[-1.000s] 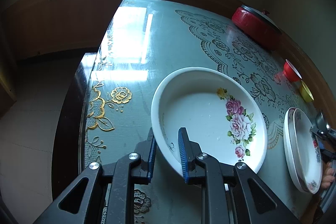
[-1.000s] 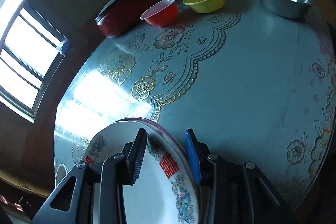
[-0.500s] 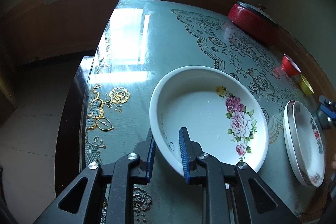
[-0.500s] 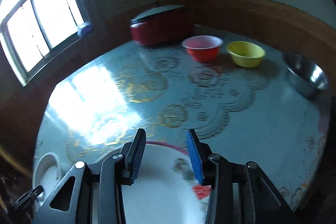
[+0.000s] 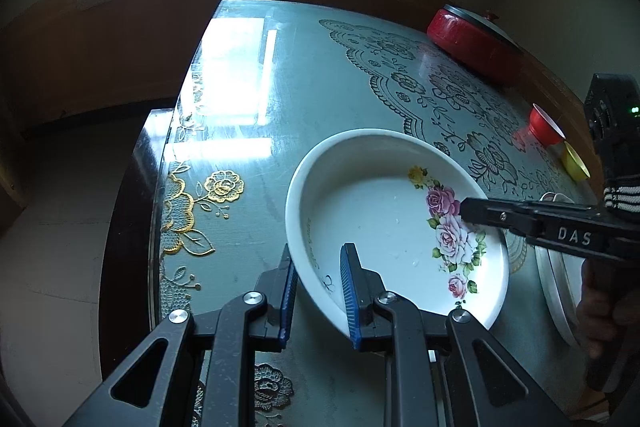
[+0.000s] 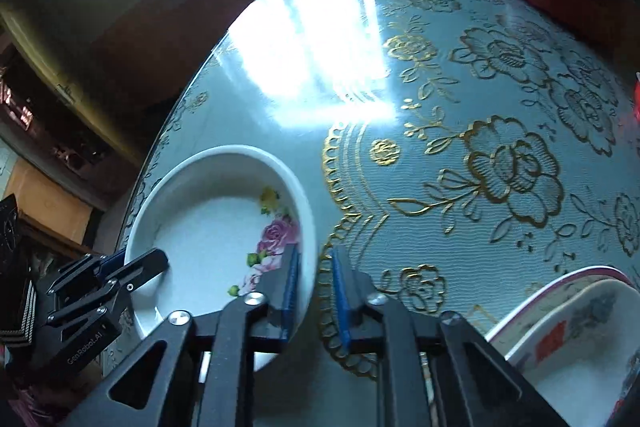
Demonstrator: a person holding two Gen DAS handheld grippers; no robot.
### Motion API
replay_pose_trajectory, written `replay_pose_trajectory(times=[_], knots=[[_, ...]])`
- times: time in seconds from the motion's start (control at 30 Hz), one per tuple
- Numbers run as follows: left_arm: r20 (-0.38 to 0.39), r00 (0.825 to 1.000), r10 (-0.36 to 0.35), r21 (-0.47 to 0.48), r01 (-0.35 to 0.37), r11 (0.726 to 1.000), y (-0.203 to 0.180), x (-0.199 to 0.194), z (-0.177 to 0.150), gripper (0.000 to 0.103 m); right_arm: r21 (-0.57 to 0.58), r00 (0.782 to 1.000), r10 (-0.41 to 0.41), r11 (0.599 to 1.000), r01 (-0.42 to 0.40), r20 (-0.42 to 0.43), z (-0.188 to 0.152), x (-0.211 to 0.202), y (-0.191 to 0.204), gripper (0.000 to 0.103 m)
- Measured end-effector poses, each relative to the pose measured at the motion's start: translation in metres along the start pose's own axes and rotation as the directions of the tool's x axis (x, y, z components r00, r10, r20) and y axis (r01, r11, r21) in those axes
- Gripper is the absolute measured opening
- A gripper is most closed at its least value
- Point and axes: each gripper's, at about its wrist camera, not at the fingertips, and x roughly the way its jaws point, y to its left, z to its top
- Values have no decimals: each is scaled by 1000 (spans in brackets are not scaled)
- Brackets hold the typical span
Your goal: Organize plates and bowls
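1. Moved: right tool [image 6: 314,291], gone from the stacked plates [image 6: 568,327] across to the rose-patterned bowl [image 5: 396,227]; left tool [image 5: 316,291] unchanged on the same bowl.
2. Left tool: jaws narrow, clamped on the bowl's near rim, one pad inside, one outside.
3. Right tool: jaws straddling the opposite rim, nearly closed; whether the pads press yet, I cannot tell.
4. Bowl: sits on the counter [image 5: 280,99] near its edge, just beside the stacked plates.
5. Advice: seat both grips firmly before lifting; raise level, both hands together; clear the plate stack's rim.
6. Bystanders: red bowl [image 5: 542,125], yellow bowl [image 5: 574,161], red pot [image 5: 476,43], well apart.
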Motion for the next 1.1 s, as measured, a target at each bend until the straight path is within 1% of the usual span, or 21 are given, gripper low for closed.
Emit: replay_pose_trajectory(times=[0.07,0.17,0.3,0.4,0.47,0.6,0.7,0.8,0.93,1.1], knots=[[6,1000,-16,-11,16,1000,3,-2,-2,20,-36,999,-28,999,29,20,-3,0,6,10],[4,999,-50,-21,50,999,4,-5,-5,20,-6,1000,8,1000,-8,14,-8,-4,0,9],[-6,999,-53,-1,53,999,-4,-9,-10,19,17,999,13,1000,-14,40,-11,-18,-7,8],[-12,996,-88,-8,88,996,-7,-13,-11,18,32,998,18,999,-20,62,-15,-30,-11,8],[-1,995,-103,9,103,995,-13,-18,-11,18,55,997,27,998,-31,76,-20,-38,-14,8],[19,987,-161,25,161,987,-21,-29,-10,17,103,991,44,993,-57,128,-34,-60,-24,8],[34,982,-187,66,184,981,-35,-38,-8,17,131,985,39,990,-61,168,-44,-79,-31,8],[36,972,-233,94,229,969,-52,-43,-3,16,164,978,21,985,-56,208,-58,-101,-41,8],[33,958,-286,170,276,946,-85,-49,2,16,220,964,-26,975,-34,263,-76,-131,-56,8],[-15,941,-339,250,332,910,-131,-47,3,17,306,943,-110,952,10,314,-103,-168,-77,8]])
